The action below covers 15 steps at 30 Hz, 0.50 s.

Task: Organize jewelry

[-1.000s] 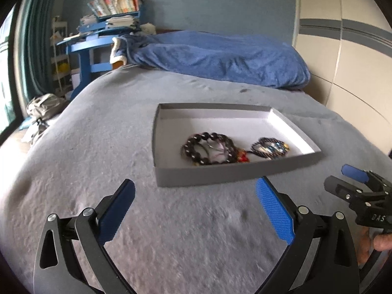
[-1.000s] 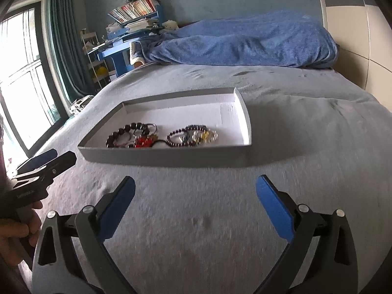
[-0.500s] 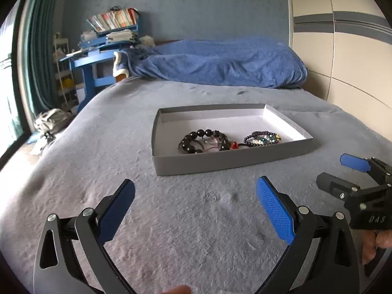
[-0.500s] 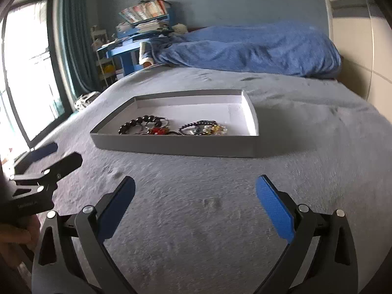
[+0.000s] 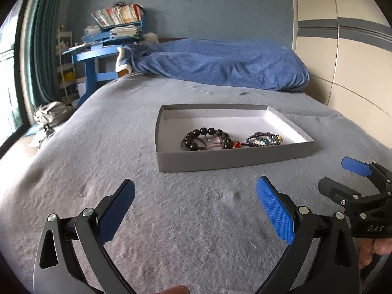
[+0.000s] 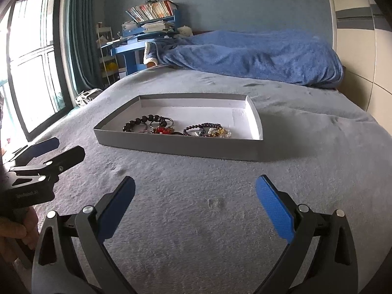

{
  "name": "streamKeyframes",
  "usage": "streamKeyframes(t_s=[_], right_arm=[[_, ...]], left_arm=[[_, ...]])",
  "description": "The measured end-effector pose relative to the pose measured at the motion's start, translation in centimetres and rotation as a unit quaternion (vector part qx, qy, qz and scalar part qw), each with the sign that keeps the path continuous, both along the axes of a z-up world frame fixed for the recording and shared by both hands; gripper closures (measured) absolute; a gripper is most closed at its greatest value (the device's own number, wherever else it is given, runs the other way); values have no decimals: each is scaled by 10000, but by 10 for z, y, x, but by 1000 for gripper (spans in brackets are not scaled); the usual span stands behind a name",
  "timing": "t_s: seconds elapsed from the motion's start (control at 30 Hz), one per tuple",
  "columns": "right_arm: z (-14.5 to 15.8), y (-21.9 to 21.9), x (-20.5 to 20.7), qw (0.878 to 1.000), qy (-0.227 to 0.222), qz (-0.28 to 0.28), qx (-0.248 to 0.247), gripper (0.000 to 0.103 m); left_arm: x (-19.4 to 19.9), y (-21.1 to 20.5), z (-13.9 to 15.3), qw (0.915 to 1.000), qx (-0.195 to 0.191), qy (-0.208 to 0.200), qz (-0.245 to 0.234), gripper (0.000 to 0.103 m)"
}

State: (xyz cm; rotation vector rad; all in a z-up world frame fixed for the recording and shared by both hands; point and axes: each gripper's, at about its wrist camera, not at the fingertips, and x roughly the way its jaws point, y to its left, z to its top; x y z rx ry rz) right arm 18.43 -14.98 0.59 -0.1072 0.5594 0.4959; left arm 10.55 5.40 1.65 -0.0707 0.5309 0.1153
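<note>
Both grippers have drawn back and levelled since the earlier frames. The left gripper [image 5: 195,209] and right gripper [image 6: 195,208] hover over the grey blanket [image 5: 98,161], jaws wide apart and empty. Black bead bracelet [image 5: 205,139] and mixed bead bracelet [image 5: 265,139] lie inside the grey tray [image 5: 232,158], well ahead. Judgement: sorting appears finished or paused.

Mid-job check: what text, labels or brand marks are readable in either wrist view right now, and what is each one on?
"DAS": white letters on the black body of the right gripper, seen in the left wrist view.
Small white lettering on the body of the left gripper, right wrist view: too blurred to read.
Spines of the books on the blue desk: too small to read.
The grey tray carries no visible text.
</note>
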Motion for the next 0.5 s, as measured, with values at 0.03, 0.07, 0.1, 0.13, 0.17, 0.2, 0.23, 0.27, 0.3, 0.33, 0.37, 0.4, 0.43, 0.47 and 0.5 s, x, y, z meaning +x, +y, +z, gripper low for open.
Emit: streamKeyframes(t_s=[0.03, 0.07, 0.1, 0.13, 0.17, 0.2, 0.23, 0.27, 0.3, 0.33, 0.37, 0.4, 0.43, 0.47, 0.5], right_arm=[[0, 0, -1, 10000, -7, -3, 16, 6], [1, -1, -1, 10000, -16, -8, 27, 6], [1, -1, -1, 10000, -27, -11, 38, 6], [1, -1, -2, 10000, -40, -14, 47, 6], [2, -2, -2, 10000, -49, -15, 54, 6], [2, -2, -3, 10000, -63, -19, 62, 6], [2, -3, -3, 9999, -77, -25, 69, 6], [3, -4, -4, 9999, -110, -37, 83, 6], [3, -4, -5, 9998, -137, -44, 97, 6], [4, -5, -5, 9998, -154, -49, 110, 6], [4, -6, -5, 9998, -165, -54, 120, 6], [5, -6, -6, 9997, -172, -60, 134, 6], [5, -7, -6, 9997, -173, -64, 142, 6], [5, -7, -5, 9997, -167, -69, 152, 6], [5, -8, -5, 9997, -164, -74, 157, 6]], left_arm=[[1, -1, 0, 10000, 3, 0, -1, 5], [1, -1, 0, 10000, 0, -3, 1, 5], [1, 0, 0, 10000, -7, -7, 6, 5], [1, 0, -1, 10000, -12, -6, 8, 5], [1, -1, 0, 10000, -18, -8, 8, 5], [1, -1, 0, 10000, -21, -10, 10, 5], [1, -1, 0, 10000, -11, -6, 9, 5], [2, -1, 0, 10000, -9, -4, 8, 5], [1, -1, 0, 10000, -5, -3, 5, 5], [1, -1, 0, 10000, -3, -2, 3, 5], [1, -1, 0, 10000, -2, 0, 3, 5], [1, -1, 0, 10000, -8, -5, 5, 5], [1, -1, 0, 10000, -8, -5, 5, 5], [1, -1, 0, 10000, -10, -4, 5, 5], [1, -1, 0, 10000, -10, -2, 7, 5]])
